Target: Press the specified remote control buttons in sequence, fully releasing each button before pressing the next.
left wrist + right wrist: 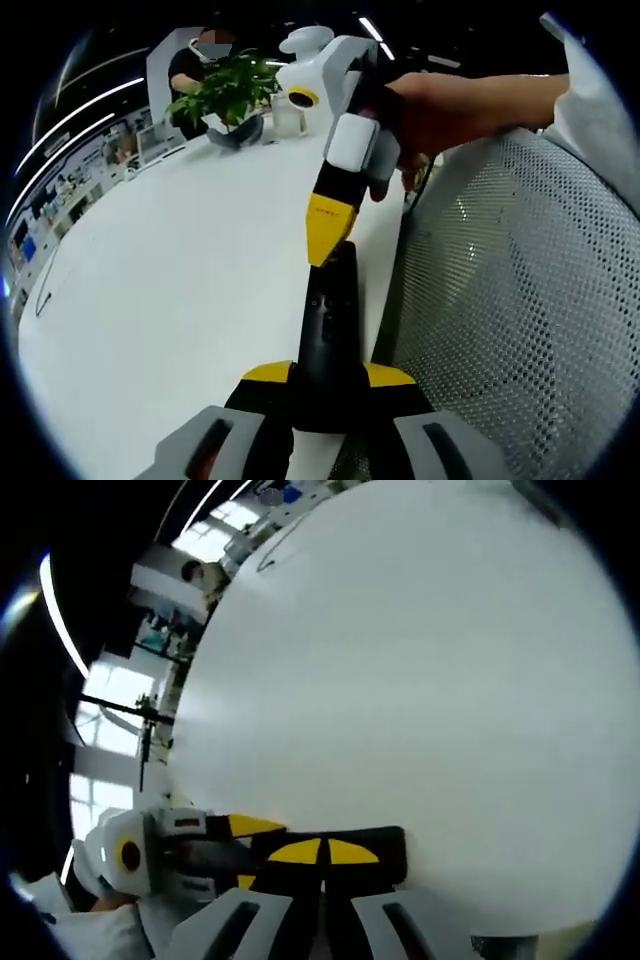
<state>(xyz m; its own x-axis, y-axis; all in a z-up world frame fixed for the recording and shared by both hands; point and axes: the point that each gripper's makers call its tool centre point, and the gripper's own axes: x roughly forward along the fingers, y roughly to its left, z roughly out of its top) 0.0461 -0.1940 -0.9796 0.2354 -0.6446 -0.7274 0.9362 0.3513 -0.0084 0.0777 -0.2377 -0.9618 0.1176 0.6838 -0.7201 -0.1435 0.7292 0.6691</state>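
A slim black remote control (335, 300) lies lengthwise near the edge of the white table (180, 260). My left gripper (328, 375) is shut on its near end, with one yellow-tipped jaw on each side. From above, my right gripper (325, 235) comes down in a person's hand. It is shut, and its yellow tip touches the far part of the remote. In the right gripper view, the shut right gripper (323, 852) sits on the remote (392, 855). The left gripper (248, 853) grips the remote from the left.
A potted green plant (228, 92) and a clear cup (287, 115) stand at the table's far end, with a person (190, 65) behind them. A grey mesh chair (510, 290) stands close along the right of the table edge. A thin cable (45, 290) lies far left.
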